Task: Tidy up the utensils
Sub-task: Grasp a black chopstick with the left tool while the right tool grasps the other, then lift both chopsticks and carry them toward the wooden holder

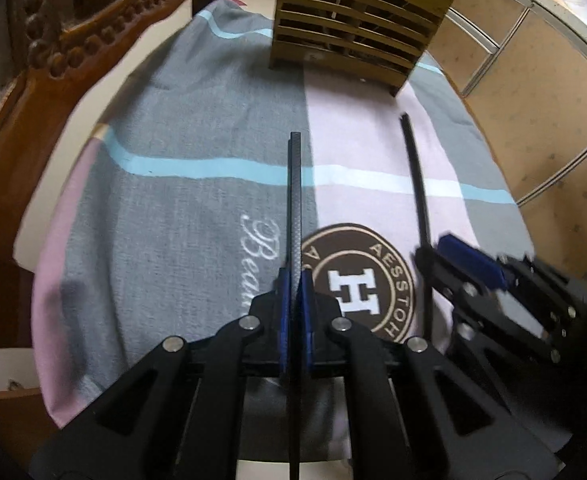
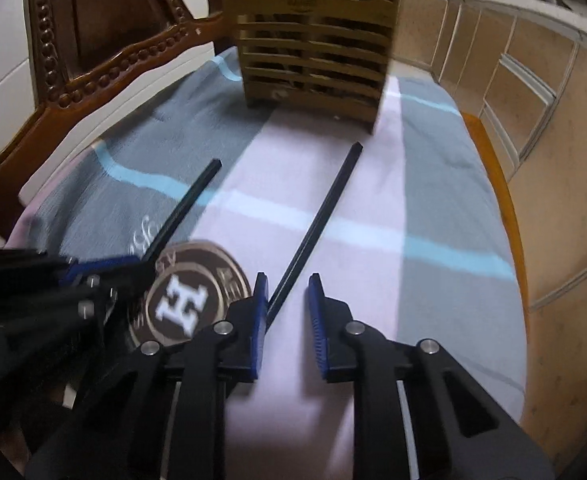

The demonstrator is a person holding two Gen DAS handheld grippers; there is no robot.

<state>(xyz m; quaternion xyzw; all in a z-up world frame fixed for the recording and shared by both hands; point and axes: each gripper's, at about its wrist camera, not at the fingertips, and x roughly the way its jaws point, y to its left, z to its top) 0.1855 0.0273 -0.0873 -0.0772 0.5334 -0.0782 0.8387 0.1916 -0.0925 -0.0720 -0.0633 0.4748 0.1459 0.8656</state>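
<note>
On the striped cloth (image 1: 197, 120) I see the slatted wooden holder (image 2: 313, 68) well ahead, my left gripper (image 1: 295, 312) clamped on one black chopstick (image 1: 295, 200), my right gripper (image 2: 289, 320) wide apart around a second chopstick (image 2: 317, 216) lying flat. I judge this the pickup step: close right, then carry both to the holder. Only the right view shows that open gap.

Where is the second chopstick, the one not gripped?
The loose chopstick lies on the cloth, between the open right gripper's fingers, its far end pointing at the wooden holder.
</note>
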